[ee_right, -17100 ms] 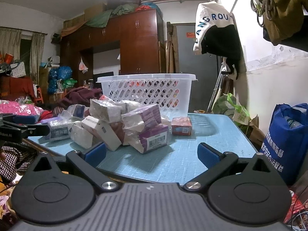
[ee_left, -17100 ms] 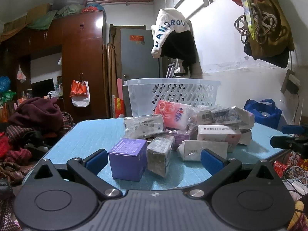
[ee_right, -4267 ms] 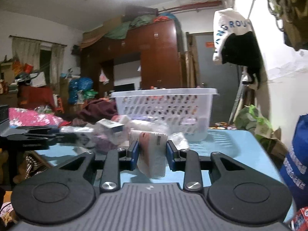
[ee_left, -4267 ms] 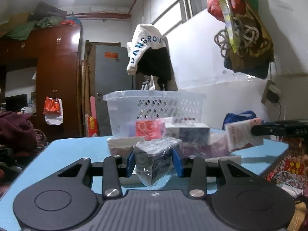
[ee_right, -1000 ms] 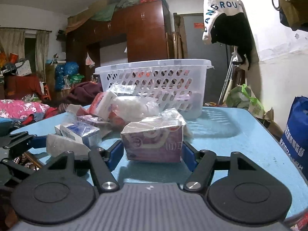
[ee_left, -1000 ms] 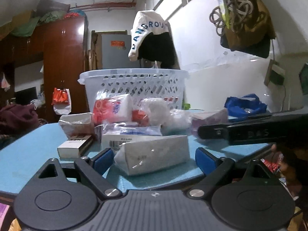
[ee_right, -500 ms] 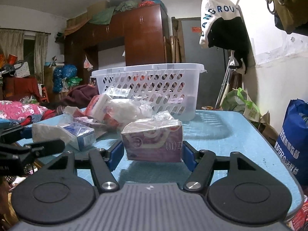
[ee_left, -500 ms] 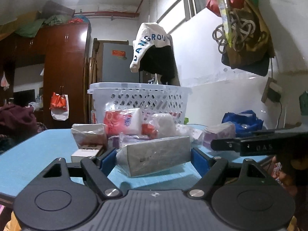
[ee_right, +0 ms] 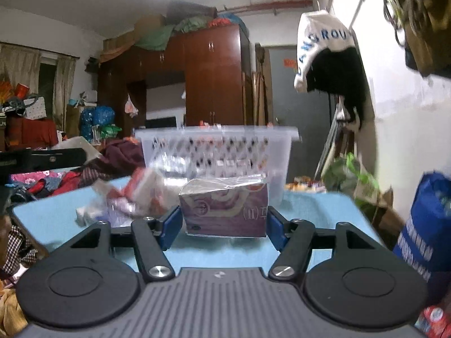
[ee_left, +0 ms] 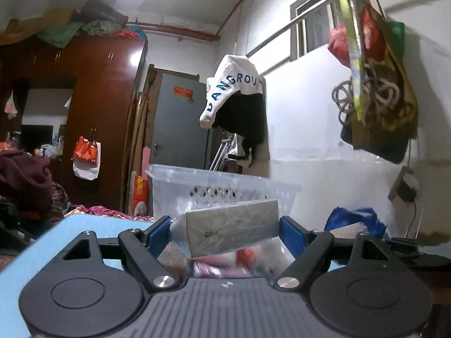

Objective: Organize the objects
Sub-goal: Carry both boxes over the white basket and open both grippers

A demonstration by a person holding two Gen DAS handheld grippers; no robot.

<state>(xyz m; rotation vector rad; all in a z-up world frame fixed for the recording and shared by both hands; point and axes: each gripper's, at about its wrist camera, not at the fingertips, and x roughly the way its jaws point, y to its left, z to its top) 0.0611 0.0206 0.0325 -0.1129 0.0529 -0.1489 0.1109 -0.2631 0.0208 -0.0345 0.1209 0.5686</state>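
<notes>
A grey box in clear wrap (ee_left: 231,222) hangs tilted above the blue table (ee_left: 84,225), with my left gripper (ee_left: 224,229) shut on its two ends. Below it lies the blurred pile of packets (ee_left: 220,267). The white plastic basket (ee_left: 222,180) stands just behind. In the right wrist view, a purple wrapped box (ee_right: 225,211) sits between the blue pads of my right gripper (ee_right: 222,222), which grips its sides just over the table (ee_right: 310,211). The basket (ee_right: 217,146) stands behind it, with the loose packets (ee_right: 135,197) to its left.
A blue bag (ee_right: 425,225) stands off the table's right edge. Clothes (ee_right: 42,183) are heaped to the left, and a wardrobe (ee_right: 214,84) and a door stand behind. A white and black garment (ee_left: 236,104) hangs above the basket. The other gripper's black body (ee_right: 42,160) shows at the left edge.
My left gripper shut on the grey box and rose with it, so the pile now lies below it. The purple box stays between the right pads, which have drawn slightly closer.
</notes>
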